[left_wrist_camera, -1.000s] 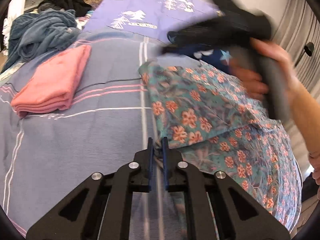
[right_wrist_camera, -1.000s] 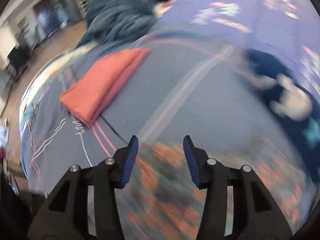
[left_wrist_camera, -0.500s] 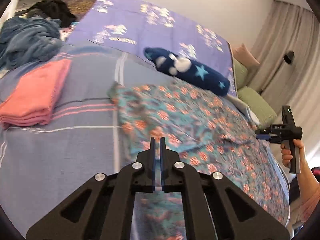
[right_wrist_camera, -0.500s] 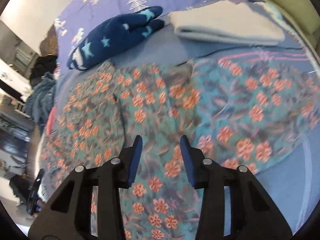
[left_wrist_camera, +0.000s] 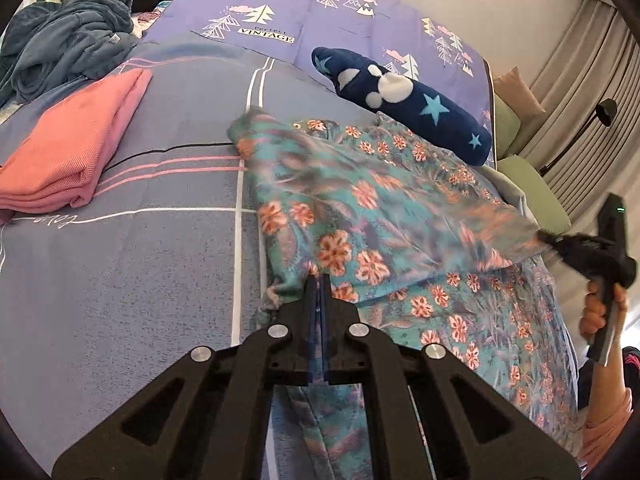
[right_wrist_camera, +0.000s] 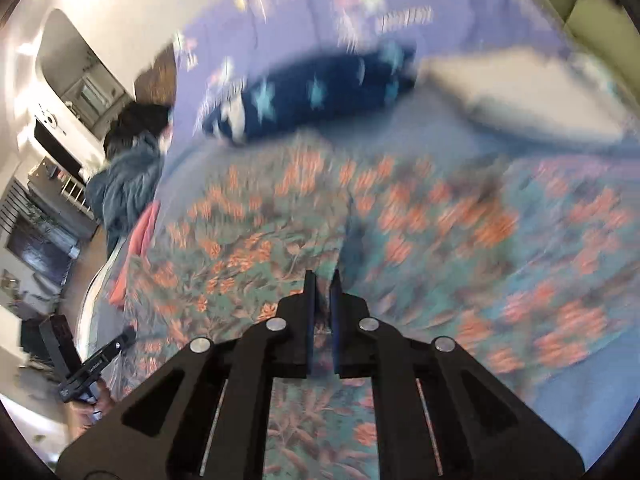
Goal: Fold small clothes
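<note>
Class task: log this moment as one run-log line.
left gripper: shut on teal floral-print garment | right gripper: shut on same garment

Both hand-held grippers (left_wrist_camera: pixel 319 280) (right_wrist_camera: pixel 322 276) clamped (right just closed)

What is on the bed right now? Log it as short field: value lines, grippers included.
surface: bed with striped grey-blue cover
garment in work: floral garment, spread, one layer lifted
left gripper: shut on the floral garment's near edge
right gripper: shut on the floral garment's other side
folded already: pink garment, at left
beyond: navy star-print item
</note>
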Motion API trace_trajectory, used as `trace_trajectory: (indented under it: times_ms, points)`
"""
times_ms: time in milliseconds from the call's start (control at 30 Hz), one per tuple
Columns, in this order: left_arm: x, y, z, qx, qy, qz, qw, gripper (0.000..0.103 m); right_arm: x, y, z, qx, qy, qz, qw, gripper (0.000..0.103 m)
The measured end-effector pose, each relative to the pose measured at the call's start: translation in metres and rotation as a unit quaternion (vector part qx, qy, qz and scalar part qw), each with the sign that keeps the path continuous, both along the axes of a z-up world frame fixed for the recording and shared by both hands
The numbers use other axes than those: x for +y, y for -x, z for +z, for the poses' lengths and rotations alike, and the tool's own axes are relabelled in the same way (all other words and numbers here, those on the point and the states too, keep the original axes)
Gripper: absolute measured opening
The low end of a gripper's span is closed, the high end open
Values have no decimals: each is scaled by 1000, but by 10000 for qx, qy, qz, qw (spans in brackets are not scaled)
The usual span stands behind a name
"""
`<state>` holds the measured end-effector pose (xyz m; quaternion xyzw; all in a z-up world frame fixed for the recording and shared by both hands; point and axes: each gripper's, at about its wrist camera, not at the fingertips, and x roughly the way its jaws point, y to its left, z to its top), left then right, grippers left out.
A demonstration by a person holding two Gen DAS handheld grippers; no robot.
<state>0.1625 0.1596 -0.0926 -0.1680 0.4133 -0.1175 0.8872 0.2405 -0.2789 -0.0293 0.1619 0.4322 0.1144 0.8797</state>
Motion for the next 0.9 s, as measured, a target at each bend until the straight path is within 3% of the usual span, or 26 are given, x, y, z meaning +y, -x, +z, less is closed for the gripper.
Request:
trace_trajectory:
  times_ms: [100,200,367,533,600,633,667,767,900]
  points:
    - [2,-1,0,6,53,-3,10000,3,-5,9,-8,133,390,163,9990,8]
    - [3,-1,0,-1,47,-8,10000,3,-4,11,-32,412,1035,203,9936,32]
    - [3,5,10,-121,108,-35,9999,6,-29,7,-25,270,87,-78,9996,46]
    - [-8,-2,39,-330,431,-268,9982,10,-17,-26,-21,318,280,23,9991,50]
    - [-18,-14,46,-350,471,-378,9976,11,-9,-38,-24,350,299,35,9989,37]
    - [-24,-24,47,-318,455,-421,9976,15,-3,-43,-25,355,361,71,9987,14]
    - [-28,-32,45,-257,356,-404,9982,19,6,-49,-30,406,541,88,9977,0]
    - [-33,-68,16,289,-842,106,9960,23,10,-56,-44,504,792,-319,9951,0]
    - [-17,-60,8,194,-689,185,9973,20,-20,-50,-41,254,964,-920,9908,0]
